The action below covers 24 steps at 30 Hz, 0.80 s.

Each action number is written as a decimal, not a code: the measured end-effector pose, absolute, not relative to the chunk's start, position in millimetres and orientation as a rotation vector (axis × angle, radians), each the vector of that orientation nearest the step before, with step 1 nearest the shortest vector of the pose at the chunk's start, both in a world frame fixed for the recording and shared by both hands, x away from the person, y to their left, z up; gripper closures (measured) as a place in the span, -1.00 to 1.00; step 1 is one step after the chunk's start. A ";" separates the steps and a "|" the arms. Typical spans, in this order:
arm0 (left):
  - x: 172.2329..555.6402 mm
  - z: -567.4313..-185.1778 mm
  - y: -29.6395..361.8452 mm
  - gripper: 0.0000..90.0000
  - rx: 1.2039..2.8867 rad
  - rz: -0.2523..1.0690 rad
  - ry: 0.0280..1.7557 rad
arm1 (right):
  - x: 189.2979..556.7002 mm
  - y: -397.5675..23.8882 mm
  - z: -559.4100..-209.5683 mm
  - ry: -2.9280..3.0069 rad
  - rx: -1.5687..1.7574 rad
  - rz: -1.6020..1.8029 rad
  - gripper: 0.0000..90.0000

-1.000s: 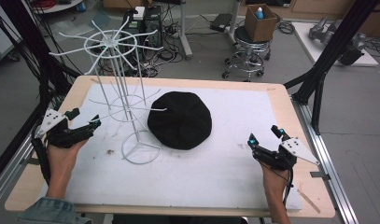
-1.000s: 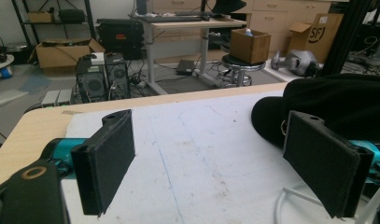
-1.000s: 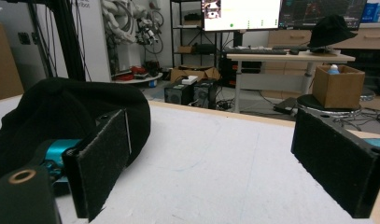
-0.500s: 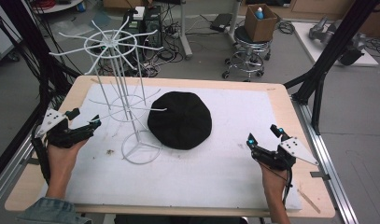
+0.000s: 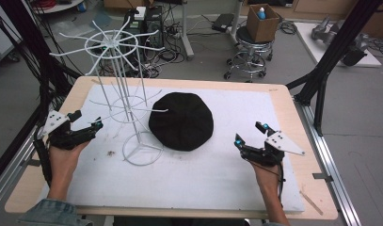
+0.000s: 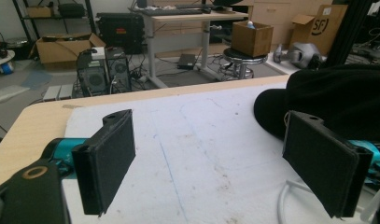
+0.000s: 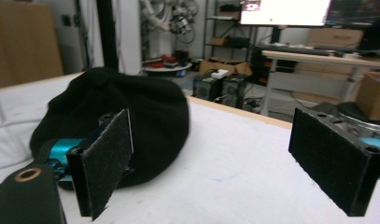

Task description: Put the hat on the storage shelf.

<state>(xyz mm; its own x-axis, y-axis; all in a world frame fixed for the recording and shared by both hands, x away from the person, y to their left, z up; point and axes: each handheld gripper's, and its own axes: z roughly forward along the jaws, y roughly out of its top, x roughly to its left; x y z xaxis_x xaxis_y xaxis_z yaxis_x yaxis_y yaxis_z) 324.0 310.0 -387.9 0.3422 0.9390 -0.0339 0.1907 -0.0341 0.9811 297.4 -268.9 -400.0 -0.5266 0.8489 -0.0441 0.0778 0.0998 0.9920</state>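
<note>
While both grippers' jaws stand open, the round black fabric cap (image 5: 181,121) lies mid-worktop between left gripper (image 5: 83,121) and right gripper (image 5: 251,133), touching neither.

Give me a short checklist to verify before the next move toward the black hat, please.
1. Left tool open, nothing held: ok.
2. Right tool open, nothing held: ok.
3. Round black fabric hat lies flat on the white padded table cover, untouched: ok.
4. Open path from right tool to hat: ok.
5. White wire rack stand upright, its ring base close beside the hat: ok, but whether they touch: cannot tell.
</note>
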 end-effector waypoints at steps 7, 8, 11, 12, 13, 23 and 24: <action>324.4 -387.5 309.7 -0.62 1.500 0.848 1.074 | 317.1 -242.7 -394.3 1.795 0.858 1.505 -0.71; 325.7 -388.1 310.5 -0.62 1.493 0.844 1.078 | 324.1 -236.0 -391.1 1.816 0.858 1.517 -0.71; 326.6 -388.7 310.9 -0.62 1.497 0.841 1.081 | 332.8 -229.8 -388.2 1.824 0.866 1.523 -0.71; 326.6 -388.8 310.7 -0.62 1.501 0.844 1.080 | 332.8 -229.8 -388.2 1.824 0.866 1.523 -0.71; 326.5 -388.7 310.6 -0.62 1.501 0.848 1.078 | 339.0 -224.8 -386.6 1.844 0.862 1.522 -0.70; 326.1 -388.4 310.9 -0.62 1.501 0.851 1.079 | 355.7 -200.1 -387.5 1.870 0.826 1.552 -0.66; 326.1 -388.3 310.8 -0.62 1.500 0.851 1.077 | 357.5 -198.2 -388.0 1.878 0.816 1.551 -0.66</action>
<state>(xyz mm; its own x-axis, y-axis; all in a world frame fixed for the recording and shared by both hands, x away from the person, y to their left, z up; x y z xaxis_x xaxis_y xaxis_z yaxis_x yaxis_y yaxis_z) 326.1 310.8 -388.3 0.3407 0.9398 -0.0277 0.1906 -0.0401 0.9809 357.5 -198.2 -388.0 -0.6545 0.7548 -0.0432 0.1004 0.1434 0.9846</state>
